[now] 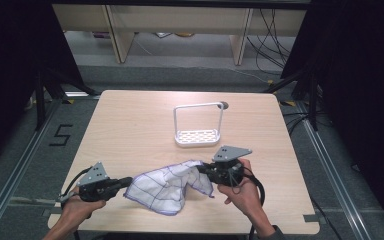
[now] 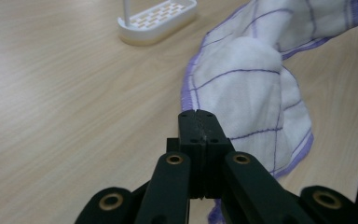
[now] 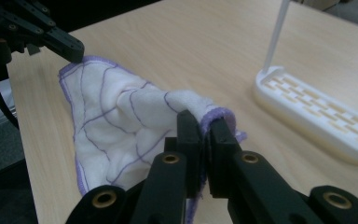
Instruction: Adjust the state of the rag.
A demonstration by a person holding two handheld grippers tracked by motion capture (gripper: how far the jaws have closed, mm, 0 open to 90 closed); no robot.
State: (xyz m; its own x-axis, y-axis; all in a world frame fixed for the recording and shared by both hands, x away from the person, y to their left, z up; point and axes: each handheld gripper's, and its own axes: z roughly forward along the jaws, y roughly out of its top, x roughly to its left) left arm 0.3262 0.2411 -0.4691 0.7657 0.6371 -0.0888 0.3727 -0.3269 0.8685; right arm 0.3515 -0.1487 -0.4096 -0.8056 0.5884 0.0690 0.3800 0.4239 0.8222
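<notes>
Nearest to the person, the left gripper [image 1: 126, 182] is at the front left of the table [image 1: 130, 125], held low in the left hand [image 1: 77, 207]. Its jaws are closed fully together on the near left corner of the cloth [image 1: 167, 186]; in the left gripper view the pads [image 2: 200, 130] meet with the cloth [image 2: 247, 93] edge coming out just beyond and below them.

The cloth is white with thin purple lines and a purple hem. It hangs and sags between the two grippers, with its lower fold resting on the table near the front edge.

The right gripper [image 1: 203, 170] is a little farther and to the right, held in the right hand [image 1: 242, 192]. Its jaws are almost closed and pinch the other corner of the cloth; in the right gripper view the purple hem [image 3: 216, 116] is folded over between the pads [image 3: 189, 135].

Behind the cloth, near the middle of the table, stands a white rack [image 1: 197, 136] with a slotted tray base and a tall wire handle. Its tray holds nothing, and it is apart from the cloth
</notes>
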